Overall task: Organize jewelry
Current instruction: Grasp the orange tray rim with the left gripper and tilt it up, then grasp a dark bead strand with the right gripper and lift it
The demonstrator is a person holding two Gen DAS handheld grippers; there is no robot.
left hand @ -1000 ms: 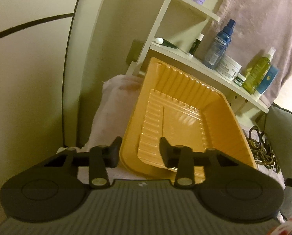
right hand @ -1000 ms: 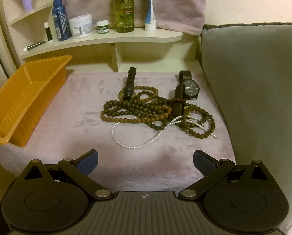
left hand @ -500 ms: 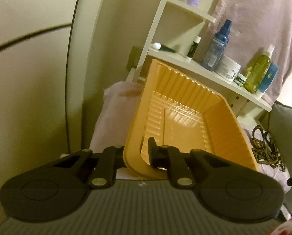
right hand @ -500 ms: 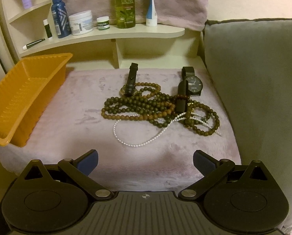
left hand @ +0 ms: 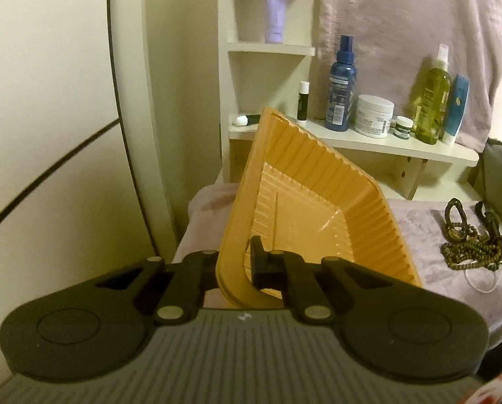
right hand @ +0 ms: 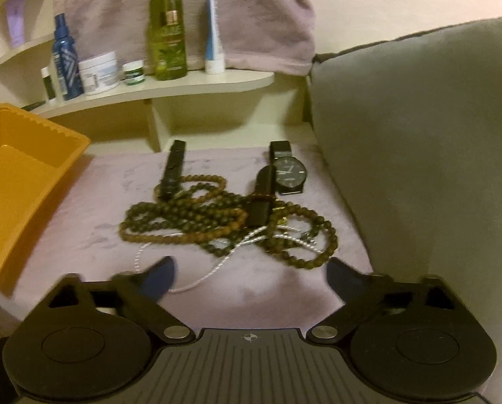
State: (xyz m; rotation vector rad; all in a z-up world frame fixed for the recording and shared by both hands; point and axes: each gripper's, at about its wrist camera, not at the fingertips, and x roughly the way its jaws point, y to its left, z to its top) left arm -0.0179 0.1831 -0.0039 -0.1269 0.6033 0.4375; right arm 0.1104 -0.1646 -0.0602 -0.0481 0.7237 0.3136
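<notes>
My left gripper is shut on the near rim of an orange ribbed plastic tray, which is tilted up on the pink cloth. The tray also shows at the left of the right wrist view. A tangle of brown bead necklaces, a white pearl strand and two black watches lies on the cloth. The pile shows small at the right of the left wrist view. My right gripper is open and empty, just in front of the pile.
A white shelf behind holds bottles, a jar and tubes. A grey cushion stands right of the jewelry. A pink towel hangs behind. A white curved panel stands left of the tray.
My left gripper closed on the tray rim and tipped the tray up, swinging right. My right gripper moved forward toward the jewelry, staying open.
</notes>
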